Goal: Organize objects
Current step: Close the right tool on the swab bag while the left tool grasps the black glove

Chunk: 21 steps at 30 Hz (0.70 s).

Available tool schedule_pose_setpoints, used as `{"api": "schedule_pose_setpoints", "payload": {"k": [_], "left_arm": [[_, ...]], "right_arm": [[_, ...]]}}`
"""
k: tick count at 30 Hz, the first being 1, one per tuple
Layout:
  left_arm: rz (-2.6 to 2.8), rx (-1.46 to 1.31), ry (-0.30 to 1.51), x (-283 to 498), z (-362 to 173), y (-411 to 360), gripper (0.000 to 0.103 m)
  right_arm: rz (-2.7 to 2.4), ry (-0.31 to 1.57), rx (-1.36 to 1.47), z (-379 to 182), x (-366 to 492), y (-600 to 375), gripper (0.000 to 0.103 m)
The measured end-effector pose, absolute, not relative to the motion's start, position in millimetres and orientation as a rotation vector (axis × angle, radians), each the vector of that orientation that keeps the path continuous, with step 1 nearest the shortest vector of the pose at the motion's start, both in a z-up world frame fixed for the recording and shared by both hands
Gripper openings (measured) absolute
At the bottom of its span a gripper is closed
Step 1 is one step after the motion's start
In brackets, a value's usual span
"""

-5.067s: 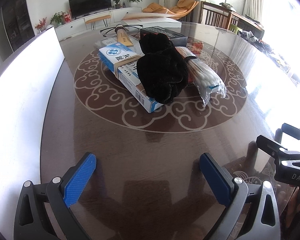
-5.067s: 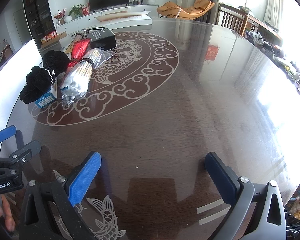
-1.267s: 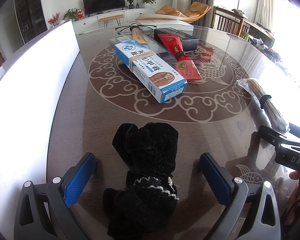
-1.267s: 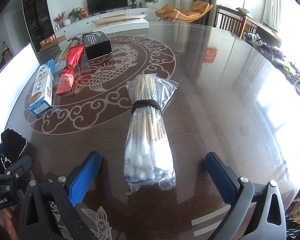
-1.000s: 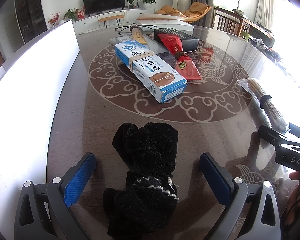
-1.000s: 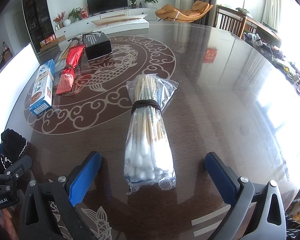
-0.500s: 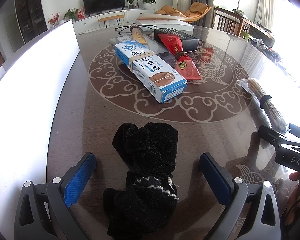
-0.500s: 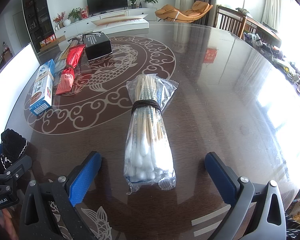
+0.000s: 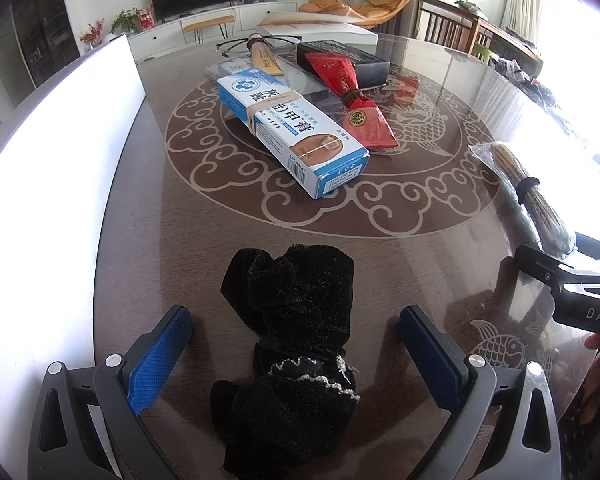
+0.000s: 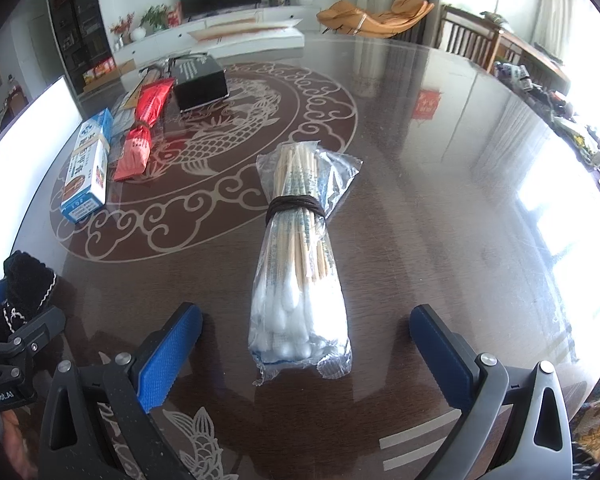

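Black socks (image 9: 296,344) and swab bundle (image 10: 300,264) loose between wide-spread claws.

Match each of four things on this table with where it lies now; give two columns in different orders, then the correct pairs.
Things:
1. black socks
2. cotton swab bundle
3. blue and white box
4. black box

Places:
A. far side of the table, behind the red packet
B. between the open fingers of the right gripper
C. between the open fingers of the left gripper
D. on the scroll pattern, left of the red packet

Pairs: 1-C, 2-B, 3-D, 4-A
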State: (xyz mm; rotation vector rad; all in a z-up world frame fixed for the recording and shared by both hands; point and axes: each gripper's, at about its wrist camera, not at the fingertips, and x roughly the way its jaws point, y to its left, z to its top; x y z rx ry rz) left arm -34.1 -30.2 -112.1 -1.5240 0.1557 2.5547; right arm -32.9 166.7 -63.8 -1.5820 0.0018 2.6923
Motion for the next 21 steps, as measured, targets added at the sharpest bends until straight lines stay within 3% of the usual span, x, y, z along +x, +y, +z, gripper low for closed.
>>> {"api": "schedule_pose_setpoints", "payload": {"k": [2, 3, 4, 5, 6, 8, 11, 14, 18, 21], "left_arm": [[2.533, -1.557, 0.166, -37.2, -110.8, -30.3, 0.099], [2.553, -1.530, 0.161, -34.2, -107.9, -31.3, 0.089], [2.569, -1.491, 0.164, -30.5, -103.7, -30.5, 0.059], [2.567, -1.465, 0.177, -28.3, -100.1, -28.8, 0.028], [2.556, -1.462, 0.179, -27.3, -97.6, -27.0, 0.028], [2.549, -1.428, 0.126, -20.9, -90.5, -28.4, 0.028], [2.552, -1.340, 0.045, -6.7, -70.1, -33.5, 0.028], [2.545, -1.275, -0.013, 7.3, -48.4, -39.7, 0.028], [2.552, -1.213, -0.102, 21.4, -11.7, -63.0, 0.028], [2.618, -1.164, -0.151, 30.4, 19.6, -99.0, 0.028]], "right_arm": [[2.672, -0.047, -1.718, -63.0, -47.9, 166.9, 0.103], [2.663, -0.057, -1.748, -62.8, -53.9, 168.5, 0.099], [2.686, -0.064, -1.724, -60.5, -56.3, 170.8, 0.090], [2.732, -0.080, -1.676, -55.9, -57.9, 172.2, 0.057], [2.760, -0.092, -1.659, -52.8, -59.4, 173.8, 0.030], [2.773, 0.007, -1.687, -50.6, -57.9, 184.7, 0.030], [2.851, 0.497, -1.712, -43.7, -41.1, 216.6, 0.030], [2.890, 0.764, -1.703, -32.6, -23.1, 228.2, 0.030], [2.940, 0.878, -1.714, -7.8, -12.1, 205.3, 0.030], [3.063, 0.853, -1.717, 26.6, -11.4, 158.5, 0.030]]}}
